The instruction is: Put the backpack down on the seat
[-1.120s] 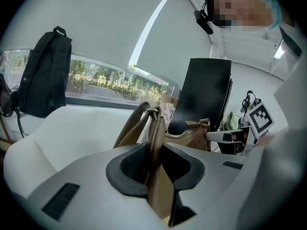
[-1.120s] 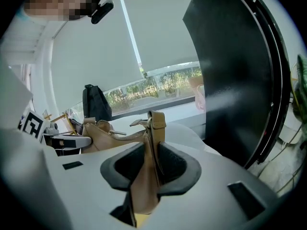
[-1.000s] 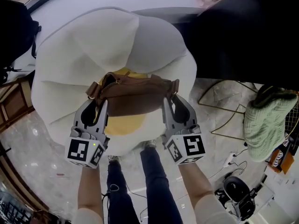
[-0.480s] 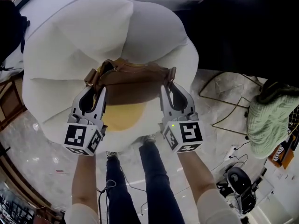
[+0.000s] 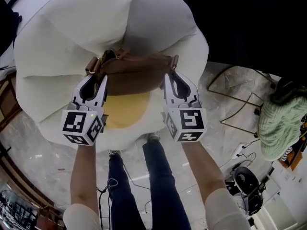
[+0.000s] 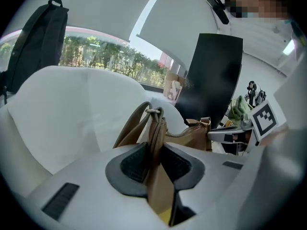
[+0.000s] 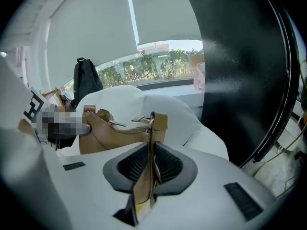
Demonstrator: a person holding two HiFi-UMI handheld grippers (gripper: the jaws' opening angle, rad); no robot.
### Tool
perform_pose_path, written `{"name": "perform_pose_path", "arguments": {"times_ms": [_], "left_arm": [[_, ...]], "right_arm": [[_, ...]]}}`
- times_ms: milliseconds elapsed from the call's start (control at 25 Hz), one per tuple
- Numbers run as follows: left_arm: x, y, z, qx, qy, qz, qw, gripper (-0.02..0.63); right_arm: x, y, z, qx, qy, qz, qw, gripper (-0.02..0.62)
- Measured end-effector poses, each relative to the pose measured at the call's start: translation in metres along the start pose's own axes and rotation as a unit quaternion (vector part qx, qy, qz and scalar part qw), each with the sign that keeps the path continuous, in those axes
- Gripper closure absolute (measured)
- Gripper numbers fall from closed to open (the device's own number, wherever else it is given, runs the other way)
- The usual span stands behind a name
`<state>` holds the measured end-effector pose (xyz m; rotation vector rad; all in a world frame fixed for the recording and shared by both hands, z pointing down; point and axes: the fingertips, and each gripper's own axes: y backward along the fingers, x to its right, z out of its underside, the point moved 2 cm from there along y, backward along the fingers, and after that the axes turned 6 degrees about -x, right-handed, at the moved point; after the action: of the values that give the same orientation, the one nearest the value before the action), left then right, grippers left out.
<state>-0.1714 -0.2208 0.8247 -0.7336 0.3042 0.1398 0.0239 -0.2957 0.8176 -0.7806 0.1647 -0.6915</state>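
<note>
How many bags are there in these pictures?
2. A brown bag is held over the white seat. A black backpack stands upright behind that seat. Others may be hidden.

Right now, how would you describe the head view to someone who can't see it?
Two hand-held grippers hold a brown backpack by its ends over a white, petal-shaped seat with a yellow centre. The left gripper is clamped on one end; the right gripper is closing its fingers on the other.
</note>
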Motion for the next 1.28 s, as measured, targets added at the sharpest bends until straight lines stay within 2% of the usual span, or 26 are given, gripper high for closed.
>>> {"name": "perform_pose_path", "arguments": {"times_ms": [160, 1000, 1160, 1280], "left_arm": [[-0.007, -0.017, 0.007, -0.009, 0.009, -0.004, 0.9999, 0.506], [-0.05, -0.072, -0.014, -0.037, 0.017, -0.023, 0.9989, 0.506], [-0.055, -0.074, -0.013, -0.031, 0.035, -0.033, 0.9983, 0.485], [-0.057, -0.074, -0.011, -0.042, 0.035, -0.039, 0.9977, 0.471]], "right_arm": [[0.009, -0.018, 0.004, -0.003, 0.009, 0.006, 1.0, 0.532], [0.023, -0.066, -0.011, 0.006, 0.032, 0.009, 0.999, 0.534], [0.026, -0.066, -0.011, 0.013, 0.024, 0.02, 0.999, 0.534], [0.025, -0.064, -0.01, 0.014, 0.015, 0.027, 0.999, 0.531]]}}
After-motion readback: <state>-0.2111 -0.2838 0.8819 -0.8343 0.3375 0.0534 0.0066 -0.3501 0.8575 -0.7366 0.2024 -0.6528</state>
